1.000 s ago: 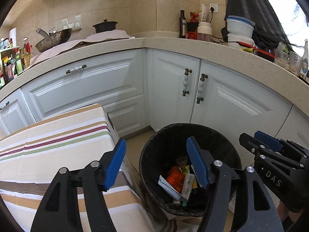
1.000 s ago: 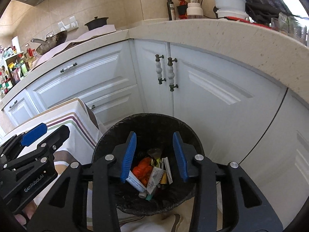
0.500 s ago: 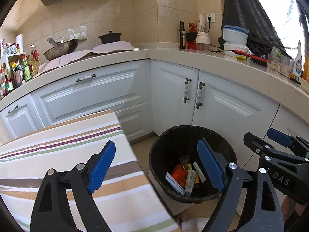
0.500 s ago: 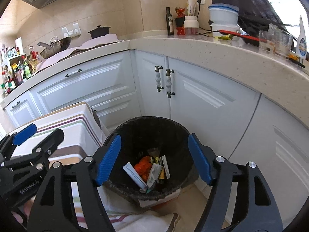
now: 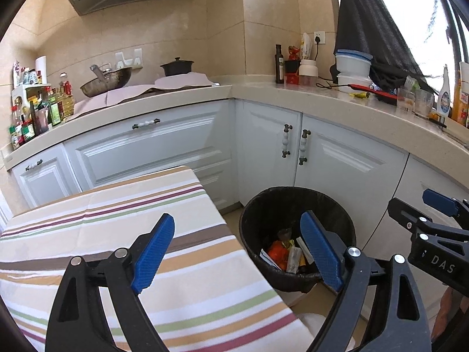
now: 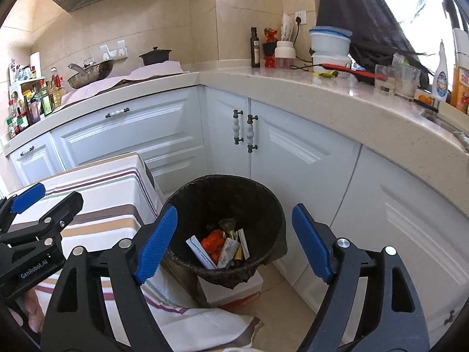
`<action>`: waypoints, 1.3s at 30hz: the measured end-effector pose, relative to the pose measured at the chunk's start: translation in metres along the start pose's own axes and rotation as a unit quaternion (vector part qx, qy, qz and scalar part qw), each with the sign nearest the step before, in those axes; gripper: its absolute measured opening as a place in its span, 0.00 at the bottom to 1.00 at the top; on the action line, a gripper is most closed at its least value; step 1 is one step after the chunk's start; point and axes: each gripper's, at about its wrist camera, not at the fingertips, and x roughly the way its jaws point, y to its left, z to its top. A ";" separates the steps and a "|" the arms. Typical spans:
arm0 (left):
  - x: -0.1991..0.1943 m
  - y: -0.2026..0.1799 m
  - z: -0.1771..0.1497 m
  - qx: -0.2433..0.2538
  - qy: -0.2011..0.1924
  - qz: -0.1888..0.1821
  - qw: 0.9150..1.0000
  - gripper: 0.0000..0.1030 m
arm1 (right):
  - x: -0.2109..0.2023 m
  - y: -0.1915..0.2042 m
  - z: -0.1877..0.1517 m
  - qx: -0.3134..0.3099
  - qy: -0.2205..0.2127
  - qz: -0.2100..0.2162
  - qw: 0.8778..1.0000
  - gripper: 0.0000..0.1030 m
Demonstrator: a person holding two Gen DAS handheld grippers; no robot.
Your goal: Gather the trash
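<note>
Both hand-held grippers, left (image 5: 237, 249) and right (image 6: 234, 240), hold nothing; the left stands wide, the right's jaws are opening. Trash (image 6: 222, 248) lies in the black bin (image 6: 263, 205) at twelve o'clock: light, crinkly wrappers, probably best pinched by an edge.

Wok (image 5: 106, 81) beside black pot (image 5: 177, 67)
</note>
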 end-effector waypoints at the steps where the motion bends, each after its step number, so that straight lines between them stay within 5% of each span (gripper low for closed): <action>1: -0.002 0.001 -0.001 -0.001 -0.001 -0.001 1.000 0.83 | -0.004 0.000 -0.001 0.001 -0.002 -0.001 1.000 0.77; 39: -0.025 0.013 -0.007 -0.017 -0.015 0.001 1.000 0.83 | -0.028 0.009 -0.002 -0.013 -0.021 -0.005 1.000 0.77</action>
